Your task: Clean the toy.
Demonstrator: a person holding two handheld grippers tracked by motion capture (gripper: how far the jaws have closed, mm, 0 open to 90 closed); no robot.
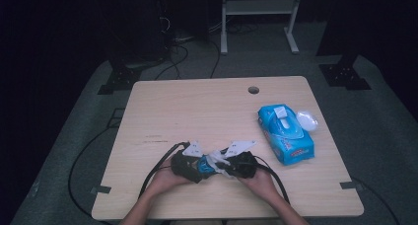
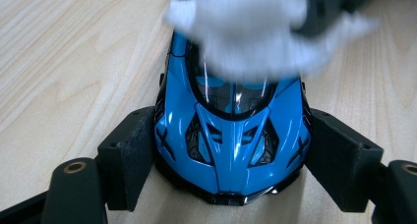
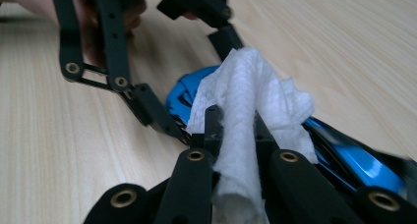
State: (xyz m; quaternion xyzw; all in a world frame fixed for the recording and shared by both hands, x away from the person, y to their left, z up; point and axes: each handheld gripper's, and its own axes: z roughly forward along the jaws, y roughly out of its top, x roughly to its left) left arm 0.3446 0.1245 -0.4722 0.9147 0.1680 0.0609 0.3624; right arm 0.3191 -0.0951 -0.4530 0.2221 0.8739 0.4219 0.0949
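**High view: we wipe a toy car at the table's near edge**

We clamp the blue toy car by its sides between the pads of our left gripper, holding it low over the wooden table. Our right gripper is clenched on a white wipe, which lies against the car's roof. A blue pack of wipes sits well apart, at right.
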